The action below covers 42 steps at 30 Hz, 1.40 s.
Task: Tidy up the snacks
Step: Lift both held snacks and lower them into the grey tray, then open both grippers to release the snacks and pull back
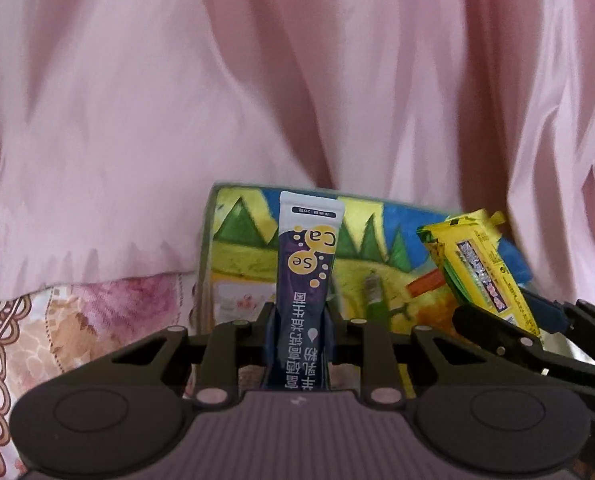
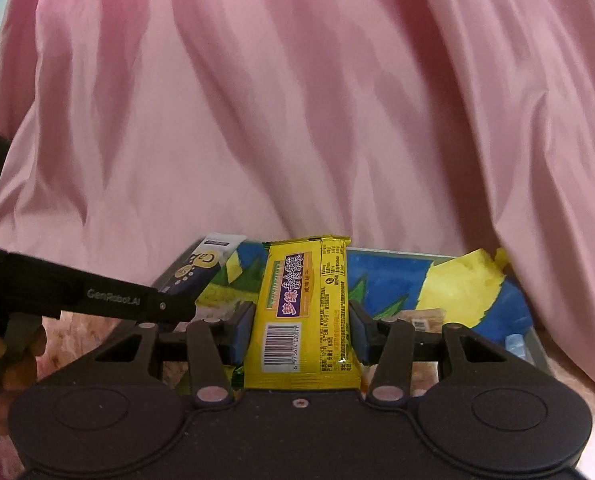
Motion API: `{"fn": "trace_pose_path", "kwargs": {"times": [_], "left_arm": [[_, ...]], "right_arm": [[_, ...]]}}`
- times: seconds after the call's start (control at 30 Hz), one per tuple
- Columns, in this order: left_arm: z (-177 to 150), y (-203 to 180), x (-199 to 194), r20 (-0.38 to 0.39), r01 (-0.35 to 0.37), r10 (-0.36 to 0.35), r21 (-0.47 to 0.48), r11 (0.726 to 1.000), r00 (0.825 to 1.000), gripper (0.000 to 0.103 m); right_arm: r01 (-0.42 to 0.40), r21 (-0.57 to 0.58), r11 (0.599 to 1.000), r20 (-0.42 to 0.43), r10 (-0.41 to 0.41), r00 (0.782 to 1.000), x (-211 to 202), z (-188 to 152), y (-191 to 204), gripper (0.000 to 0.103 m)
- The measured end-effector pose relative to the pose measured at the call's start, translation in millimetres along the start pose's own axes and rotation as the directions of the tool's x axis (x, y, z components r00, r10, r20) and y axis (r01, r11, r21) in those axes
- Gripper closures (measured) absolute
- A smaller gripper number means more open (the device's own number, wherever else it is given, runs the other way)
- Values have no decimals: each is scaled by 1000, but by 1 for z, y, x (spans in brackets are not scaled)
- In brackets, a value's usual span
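Note:
My left gripper (image 1: 299,330) is shut on a purple and white stick sachet (image 1: 307,276) that stands upright between the pads. In the right wrist view my right gripper (image 2: 302,326) is shut on a yellow snack packet (image 2: 303,312), barcode side up. Both snacks hang over a colourful box (image 1: 249,248) with green, yellow and blue print. The yellow packet (image 1: 481,272) and the right gripper's fingers (image 1: 509,336) show at the right of the left wrist view. The left gripper's arm (image 2: 109,300) and the sachet (image 2: 201,270) show at the left of the right wrist view.
A pink curtain (image 1: 297,80) hangs just behind the box (image 2: 469,292) and fills the upper part of both views. A flowered cloth (image 1: 57,328) covers the surface to the left. A hand (image 2: 1,352) is at the left edge of the right wrist view.

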State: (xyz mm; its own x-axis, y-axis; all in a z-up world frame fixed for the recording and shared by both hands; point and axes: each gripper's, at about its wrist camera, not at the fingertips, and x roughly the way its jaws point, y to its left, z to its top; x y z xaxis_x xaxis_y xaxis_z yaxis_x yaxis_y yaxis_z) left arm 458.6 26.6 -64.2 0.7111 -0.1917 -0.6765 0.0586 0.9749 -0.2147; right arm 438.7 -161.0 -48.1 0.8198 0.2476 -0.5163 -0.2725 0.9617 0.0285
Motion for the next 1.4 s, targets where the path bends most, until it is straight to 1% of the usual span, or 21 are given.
{"fn": "trace_pose_path", "kwargs": {"times": [0.17,0.27,0.37,0.43,0.5,0.53,0.57,0.6,0.63,0.67,0.7,0.73,0.77,0.8,0.93,1.0,1.1,1.27,1.4], "left_arm": [[-7,11,8,-31,2,-3,-47,999,1000,77],[-10,12,10,-44,-10,8,-42,999,999,76],[-11,10,9,-42,-16,15,-27,999,999,75],[-10,7,10,-46,-30,29,-17,999,999,73],[-9,6,11,-48,-32,31,-28,999,998,70],[-9,6,11,-48,-34,32,-35,999,998,70],[-8,6,8,-45,-35,33,-44,998,998,66],[-8,8,5,-41,-33,31,-52,998,999,59],[-8,9,1,-34,-27,25,-61,998,999,55],[-7,10,-4,-23,-25,24,-72,997,999,48],[-8,12,-11,-6,-24,23,-83,996,1000,43],[-8,12,-17,12,-15,16,-92,996,1000,40],[-9,12,-24,29,-5,8,-96,995,1000,32],[-9,11,-31,48,-1,5,-96,995,999,27],[-9,4,-66,136,18,-7,-81,997,991,16],[-10,-1,-86,183,21,-8,-67,998,983,6],[-10,-11,-111,237,8,3,-45,999,971,1],[-15,-27,-145,273,2,-2,-2,1000,962,0],[-27,-37,-174,310,-13,5,24,1000,951,0]], "right_arm": [[-1,-41,999,-43,-1,999,11,-8,4,52],[-1,-57,998,-69,-3,998,15,-11,6,52],[-3,-78,997,-76,-3,997,17,-12,8,52],[9,-94,996,-85,-17,996,20,-12,12,52],[18,-95,995,-96,-27,995,24,-13,13,51],[18,-95,995,-100,-27,995,24,-13,13,48],[18,-94,995,-99,-28,995,24,-13,13,46],[22,-91,996,-95,-30,995,22,-12,13,44],[23,-86,996,-88,-31,996,20,-11,13,39],[22,-81,996,-79,-29,996,17,-10,12,34],[21,-74,997,-68,-26,997,12,-8,11,32],[19,-67,998,-53,-22,998,7,-7,10,28],[14,-60,998,-40,-17,999,2,-6,9,25],[10,-54,998,-23,-11,1000,-6,-4,9,23],[31,-34,999,53,-29,998,-38,5,6,13],[38,-23,999,94,-35,995,-56,10,4,9],[47,-18,999,153,-43,987,-86,17,1,7],[41,2,999,215,-40,976,-133,27,-3,1],[37,-12,999,251,-32,967,-168,31,0,1]]}}
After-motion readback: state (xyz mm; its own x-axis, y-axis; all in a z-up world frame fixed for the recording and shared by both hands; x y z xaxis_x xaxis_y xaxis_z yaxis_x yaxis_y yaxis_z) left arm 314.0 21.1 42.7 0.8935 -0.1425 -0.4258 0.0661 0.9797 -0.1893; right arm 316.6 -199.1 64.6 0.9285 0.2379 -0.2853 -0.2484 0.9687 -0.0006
